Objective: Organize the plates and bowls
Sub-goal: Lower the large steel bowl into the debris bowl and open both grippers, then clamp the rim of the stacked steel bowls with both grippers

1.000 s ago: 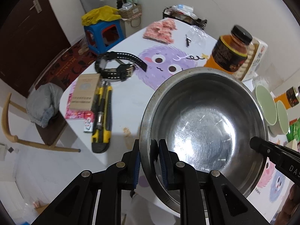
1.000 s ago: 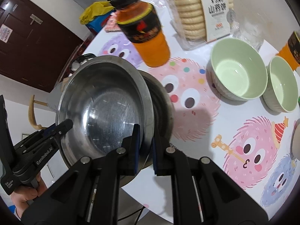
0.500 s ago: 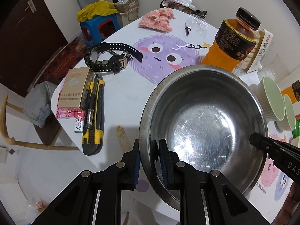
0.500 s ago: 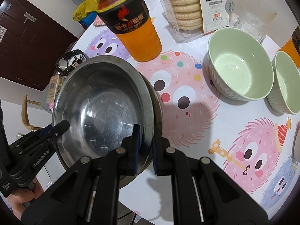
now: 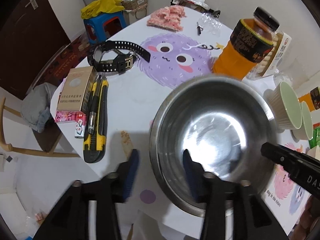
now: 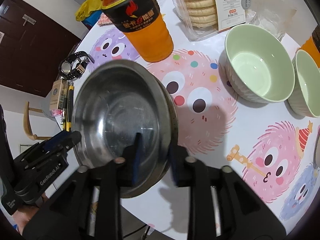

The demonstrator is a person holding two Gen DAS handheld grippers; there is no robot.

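A steel bowl (image 5: 214, 140), scratched inside and glaring where light strikes its bottom, sits nested in a second steel bowl (image 6: 173, 112) whose rim shows as a thin crescent past its edge in the right wrist view; the pair rests on the desk (image 5: 132, 92) near its front edge. Just behind the steel bowl stands an orange drink bottle (image 6: 140, 20) with a dark label, and behind that a clear pack of round biscuits (image 6: 202, 6). Two pale green bowls (image 6: 258, 64) stand side by side, well apart from the steel bowl on the side away from the desk's corner. Toward that corner, near the steel bowl, lie a yellow utility knife (image 5: 96, 132), a pen (image 5: 92, 108), a small tan box (image 5: 75, 90) and a black wristwatch (image 5: 116, 58). The left hand-held gripper (image 5: 160, 164) has its jaws spread wide, straddling the near rim of the steel bowl, one finger outside and one over the bowl's inside, not pinching. The right hand-held gripper (image 6: 156, 156) is likewise spread, its fingers either side of the opposite rim. Each gripper's tip shows at the edge of the other's view.
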